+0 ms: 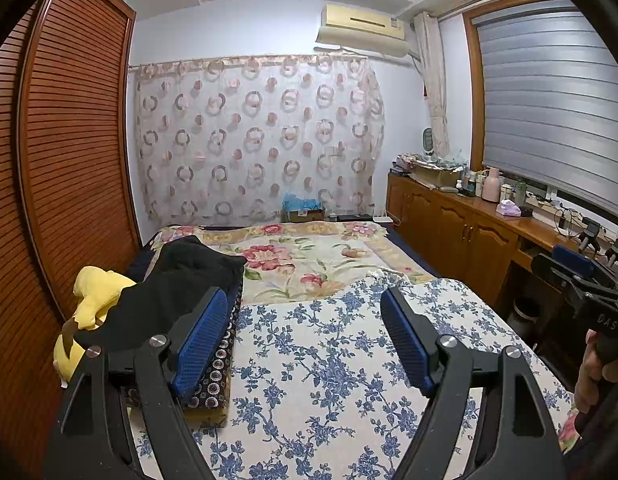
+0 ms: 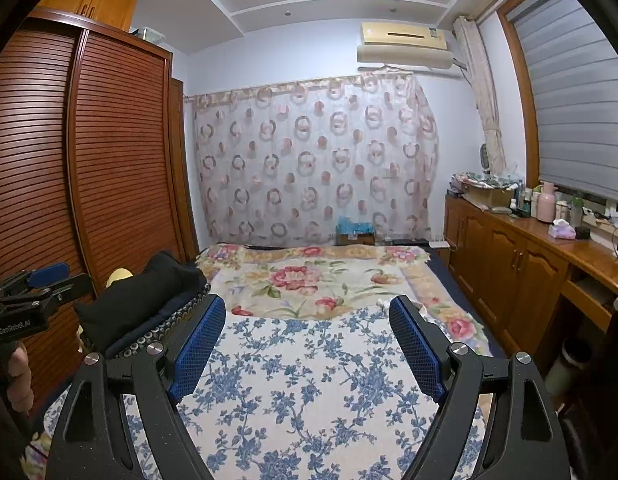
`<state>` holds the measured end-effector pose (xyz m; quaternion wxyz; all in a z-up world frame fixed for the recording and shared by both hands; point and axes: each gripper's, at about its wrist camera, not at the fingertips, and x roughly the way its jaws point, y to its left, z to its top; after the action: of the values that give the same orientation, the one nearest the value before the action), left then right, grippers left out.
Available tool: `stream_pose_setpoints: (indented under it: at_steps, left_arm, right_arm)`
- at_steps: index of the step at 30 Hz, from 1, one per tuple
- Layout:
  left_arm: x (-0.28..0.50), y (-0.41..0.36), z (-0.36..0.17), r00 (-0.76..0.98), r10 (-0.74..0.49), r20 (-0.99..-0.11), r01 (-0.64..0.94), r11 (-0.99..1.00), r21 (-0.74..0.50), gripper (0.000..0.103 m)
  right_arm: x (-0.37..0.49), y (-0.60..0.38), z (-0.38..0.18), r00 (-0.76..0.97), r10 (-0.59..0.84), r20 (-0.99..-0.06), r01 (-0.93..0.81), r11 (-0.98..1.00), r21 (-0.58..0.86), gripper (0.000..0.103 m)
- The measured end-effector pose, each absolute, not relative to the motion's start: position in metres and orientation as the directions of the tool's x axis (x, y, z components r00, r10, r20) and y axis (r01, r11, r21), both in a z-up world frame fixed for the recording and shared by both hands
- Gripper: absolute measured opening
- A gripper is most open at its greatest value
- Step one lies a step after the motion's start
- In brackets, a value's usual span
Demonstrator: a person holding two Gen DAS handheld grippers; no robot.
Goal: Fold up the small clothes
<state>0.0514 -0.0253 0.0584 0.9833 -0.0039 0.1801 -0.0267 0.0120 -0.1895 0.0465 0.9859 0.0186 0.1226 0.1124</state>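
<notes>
A black garment [image 1: 177,284] lies bunched on a dark patterned cushion [image 1: 217,376] at the left side of the bed; it also shows in the right wrist view [image 2: 141,300]. My left gripper [image 1: 305,332] is open and empty, held above the blue-flowered sheet [image 1: 329,360], with the garment just left of its left finger. My right gripper [image 2: 309,340] is open and empty above the same sheet [image 2: 309,380]. The right gripper shows at the right edge of the left wrist view [image 1: 581,276]; the left gripper shows at the left edge of the right wrist view [image 2: 33,292].
A yellow plush toy [image 1: 93,300] lies beside the garment by the wooden wardrobe [image 1: 61,160]. A red-flowered blanket [image 1: 301,264] covers the far bed. A wooden cabinet [image 1: 461,232] with bottles runs along the right wall. A small bin [image 1: 525,316] stands beside the bed.
</notes>
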Motion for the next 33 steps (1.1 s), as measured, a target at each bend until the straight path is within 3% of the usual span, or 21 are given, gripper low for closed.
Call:
stream_pose_setpoints:
  at_steps: [33]
  left_arm:
    - [0.048,-0.022,0.058,0.934,-0.05,-0.354,0.045,0.999,-0.021,0.08]
  right_arm:
    - [0.02,-0.209,0.047,0.939,0.238,-0.247,-0.231,0.971,0.057,0.085]
